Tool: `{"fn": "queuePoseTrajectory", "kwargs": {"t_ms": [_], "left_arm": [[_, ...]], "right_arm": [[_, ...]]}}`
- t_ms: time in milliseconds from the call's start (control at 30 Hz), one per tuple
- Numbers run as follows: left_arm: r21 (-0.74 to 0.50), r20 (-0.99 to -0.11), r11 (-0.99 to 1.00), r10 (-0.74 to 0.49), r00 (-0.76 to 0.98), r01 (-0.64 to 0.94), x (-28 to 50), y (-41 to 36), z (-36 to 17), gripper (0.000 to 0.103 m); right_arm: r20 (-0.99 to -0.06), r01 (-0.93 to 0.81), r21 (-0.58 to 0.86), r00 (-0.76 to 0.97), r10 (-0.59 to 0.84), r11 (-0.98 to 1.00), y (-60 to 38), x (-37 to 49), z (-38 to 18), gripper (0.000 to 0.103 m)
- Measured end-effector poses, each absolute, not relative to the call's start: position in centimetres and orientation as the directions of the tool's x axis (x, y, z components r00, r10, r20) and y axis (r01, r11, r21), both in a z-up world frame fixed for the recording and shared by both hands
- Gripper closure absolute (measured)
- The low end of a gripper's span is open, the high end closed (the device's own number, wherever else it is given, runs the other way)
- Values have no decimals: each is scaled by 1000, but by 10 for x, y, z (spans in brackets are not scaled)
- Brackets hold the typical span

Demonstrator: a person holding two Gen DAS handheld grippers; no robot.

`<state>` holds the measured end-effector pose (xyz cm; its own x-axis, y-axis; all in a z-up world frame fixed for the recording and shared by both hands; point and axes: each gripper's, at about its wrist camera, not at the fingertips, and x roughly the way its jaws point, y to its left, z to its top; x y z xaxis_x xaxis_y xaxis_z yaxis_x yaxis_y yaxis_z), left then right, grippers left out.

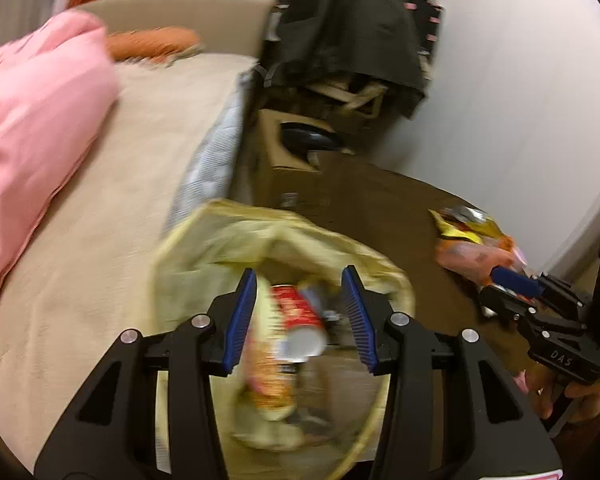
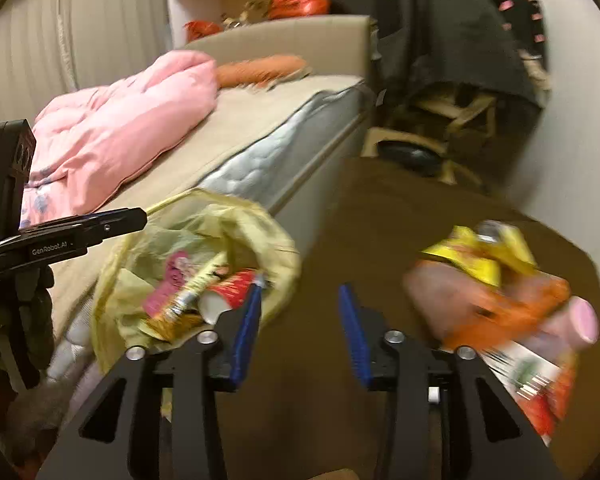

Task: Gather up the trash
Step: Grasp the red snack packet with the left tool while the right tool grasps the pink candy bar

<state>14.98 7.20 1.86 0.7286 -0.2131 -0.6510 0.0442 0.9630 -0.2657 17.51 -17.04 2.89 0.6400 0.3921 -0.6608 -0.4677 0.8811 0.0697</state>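
- Two grippers were counted, one per hand. Blue-padded jaws of the left gripper (image 1: 300, 316) were seen parted above the mouth of the yellow bag (image 1: 228, 240), with nothing pressed between the pads; the red-and-white cup (image 1: 300, 320) showing between them lay lower down, inside the bag.
- Jaws of the right gripper (image 2: 300, 336) were likewise spread and empty, with only bare brown surface (image 2: 380, 220) seen between the pads; it was held between the bag and the pile, and its next pick was judged to lie in that pile.
- One yellow bag was counted, stood against the bed's (image 2: 284, 108) near edge with its mouth held wide, presumably so that trash could be dropped in from above. At least three items were made out inside: the cup, a pink wrapper (image 2: 176, 280) and a striped packet (image 2: 188, 300).
- Uncollected trash (image 2: 500, 292) was left in one heap toward the right edge of the brown surface: a yellow packet, an orange one and a pink-capped bottle were told apart; blur prevented a firmer count.
- One pink quilt (image 2: 132, 120) was seen bunched on the bed beyond.
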Motion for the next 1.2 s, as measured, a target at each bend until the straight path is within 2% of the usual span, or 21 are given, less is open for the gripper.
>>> {"fn": "queuePoseTrajectory", "kwargs": {"t_ms": [267, 333, 467, 533, 767, 967, 1033, 1200], "left_arm": [[-269, -619, 932, -361, 697, 243, 152, -16, 24, 61], [-267, -615, 921, -390, 686, 285, 156, -36, 23, 61], [-262, -629, 902, -429, 648, 342, 165, -74, 15, 61], [-271, -631, 891, -450, 632, 364, 166, -87, 14, 61], [-271, -649, 864, -489, 583, 424, 159, -119, 3, 61], [-259, -666, 857, -492, 561, 445, 153, -134, -5, 61], [-260, -667, 856, -494, 558, 448, 153, -135, -6, 61], [-254, -654, 836, -519, 550, 486, 154, -150, 1, 61]], "right_arm": [[-629, -258, 72, 738, 245, 963, -281, 137, 30, 57], [-629, -212, 67, 749, 206, 975, -305, 130, 27, 51], [-641, -115, 61, 757, 127, 992, -350, 118, 18, 48], [-653, -90, 76, 749, 118, 993, -370, 112, 13, 41], [-714, -9, 36, 699, 33, 999, -411, 90, -12, 40], [-747, 30, 58, 664, 24, 998, -423, 77, -37, 41], [-754, 21, 62, 656, 33, 998, -420, 75, -44, 46], [-753, 42, 80, 657, 33, 996, -416, 73, -50, 46]]}}
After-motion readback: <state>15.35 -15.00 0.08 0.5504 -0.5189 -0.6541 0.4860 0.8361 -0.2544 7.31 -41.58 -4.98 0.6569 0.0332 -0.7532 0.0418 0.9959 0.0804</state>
